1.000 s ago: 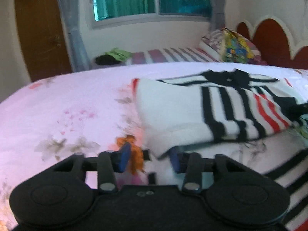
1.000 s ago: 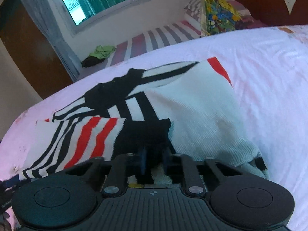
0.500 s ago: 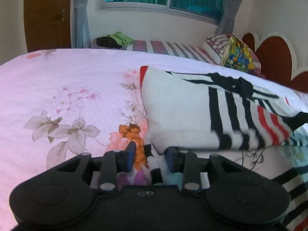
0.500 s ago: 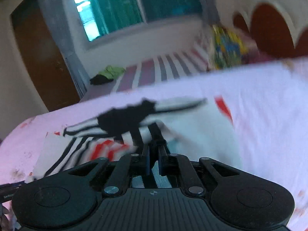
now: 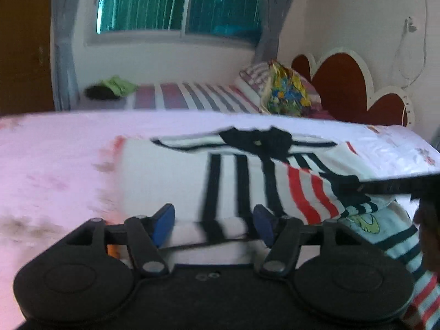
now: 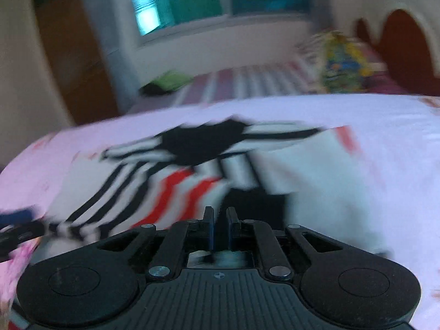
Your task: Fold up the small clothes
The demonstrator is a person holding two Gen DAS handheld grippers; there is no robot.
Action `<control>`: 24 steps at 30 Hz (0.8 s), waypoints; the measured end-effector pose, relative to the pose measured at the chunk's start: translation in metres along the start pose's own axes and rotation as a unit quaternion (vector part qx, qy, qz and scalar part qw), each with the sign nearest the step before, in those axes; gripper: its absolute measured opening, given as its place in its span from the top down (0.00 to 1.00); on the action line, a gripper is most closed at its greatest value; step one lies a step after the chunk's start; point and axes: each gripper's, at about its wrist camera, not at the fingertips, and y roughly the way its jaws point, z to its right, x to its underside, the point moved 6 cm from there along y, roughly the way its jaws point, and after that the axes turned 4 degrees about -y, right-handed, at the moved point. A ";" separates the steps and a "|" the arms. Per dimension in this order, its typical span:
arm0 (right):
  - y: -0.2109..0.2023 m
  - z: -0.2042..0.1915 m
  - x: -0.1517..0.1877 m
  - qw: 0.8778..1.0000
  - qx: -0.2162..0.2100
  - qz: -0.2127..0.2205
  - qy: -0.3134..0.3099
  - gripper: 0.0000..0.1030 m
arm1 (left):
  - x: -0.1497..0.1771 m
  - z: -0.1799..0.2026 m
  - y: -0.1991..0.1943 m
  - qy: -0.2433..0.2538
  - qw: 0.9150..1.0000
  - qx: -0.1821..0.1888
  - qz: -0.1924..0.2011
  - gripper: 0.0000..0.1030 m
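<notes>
White striped polo shirt (image 5: 170, 176) lies partly folded on my pink floral bedsheet (image 5: 52, 162). My left claw (image 5: 213, 224) is spread wide at its hem. My right claw (image 6: 220, 225) pinches its dark sleeve edge.

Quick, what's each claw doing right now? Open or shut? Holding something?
Left claw: open, holding nothing, fingers either side of the striped shirt's near edge.
Right claw: nearly shut; whether it pinches the shirt cannot be told.
</notes>
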 end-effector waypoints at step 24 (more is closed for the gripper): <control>0.086 0.023 -0.059 0.994 -0.008 -0.003 0.106 0.92 | -0.077 -0.064 0.121 -0.026 0.996 -0.078 -0.044 0.35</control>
